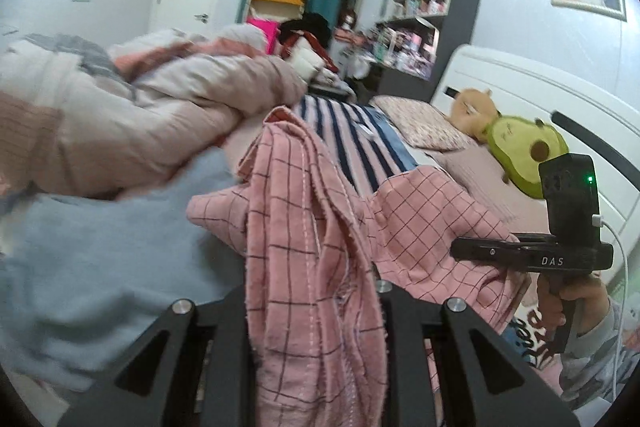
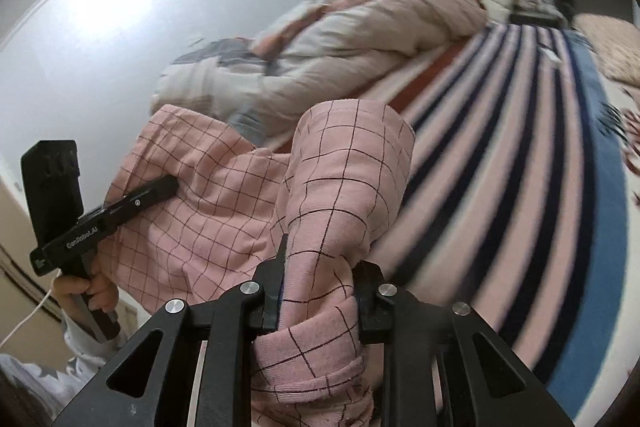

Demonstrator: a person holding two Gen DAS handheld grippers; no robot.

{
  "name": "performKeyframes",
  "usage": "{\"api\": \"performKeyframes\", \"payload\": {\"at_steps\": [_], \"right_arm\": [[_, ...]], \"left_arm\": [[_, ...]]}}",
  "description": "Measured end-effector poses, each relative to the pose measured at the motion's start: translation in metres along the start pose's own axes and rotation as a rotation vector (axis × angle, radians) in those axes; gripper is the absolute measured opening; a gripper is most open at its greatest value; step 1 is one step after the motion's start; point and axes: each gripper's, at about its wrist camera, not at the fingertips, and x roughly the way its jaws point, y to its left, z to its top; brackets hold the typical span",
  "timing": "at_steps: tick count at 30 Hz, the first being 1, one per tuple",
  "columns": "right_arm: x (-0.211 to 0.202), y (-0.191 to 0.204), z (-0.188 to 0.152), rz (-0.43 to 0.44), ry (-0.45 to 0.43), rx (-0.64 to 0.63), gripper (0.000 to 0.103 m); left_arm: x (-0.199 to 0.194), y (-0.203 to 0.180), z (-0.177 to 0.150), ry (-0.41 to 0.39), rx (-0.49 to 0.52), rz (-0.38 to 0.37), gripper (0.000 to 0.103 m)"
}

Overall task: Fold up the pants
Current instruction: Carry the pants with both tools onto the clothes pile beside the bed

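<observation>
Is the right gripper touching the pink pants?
Touching: the right wrist view shows the right gripper shut on a bunched fold of the pants.

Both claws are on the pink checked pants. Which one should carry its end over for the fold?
Probably right. The right claw pinches a tidy rolled section of the pants, above the striped sheet. The left claw holds a bunched, frayed edge.

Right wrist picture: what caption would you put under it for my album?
Right tongs pinch pink checked pants above a striped blanket, while the left tongs hold the other side.
</observation>
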Motion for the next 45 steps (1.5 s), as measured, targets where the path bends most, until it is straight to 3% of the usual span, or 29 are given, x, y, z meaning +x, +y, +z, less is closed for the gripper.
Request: {"api": "performKeyframes", "payload": {"at_steps": [8, 15, 20, 26, 31, 38, 45], "right_arm": [[0.048, 0.064, 0.059, 0.086, -0.033, -0.116, 0.016], [0.097, 0.09, 0.082, 0.137, -0.016, -0.134, 0.016], [0.134, 0.099, 0.085, 0.187, 0.04, -0.117, 0.016], [0.17, 0.097, 0.068, 0.203, 0.121, -0.086, 0.016], [0.179, 0.088, 0.055, 0.216, 0.141, -0.042, 0.016], [0.179, 0.099, 0.053, 0.161, 0.118, -0.081, 0.019], [0.176, 0.099, 0.059, 0.109, 0.064, -0.079, 0.02]], "left_arm": [[-0.045, 0.062, 0.044, -0.095, -0.004, 0.121, 0.015], [-0.05, 0.112, 0.059, -0.104, -0.022, 0.188, 0.015], [-0.048, 0.152, 0.053, -0.08, -0.066, 0.245, 0.015], [-0.029, 0.197, 0.02, 0.034, -0.153, 0.295, 0.016], [-0.022, 0.207, 0.001, 0.063, -0.183, 0.312, 0.017], [-0.023, 0.207, -0.001, 0.055, -0.183, 0.337, 0.026], [-0.016, 0.202, 0.011, 0.034, -0.163, 0.35, 0.021]]}}
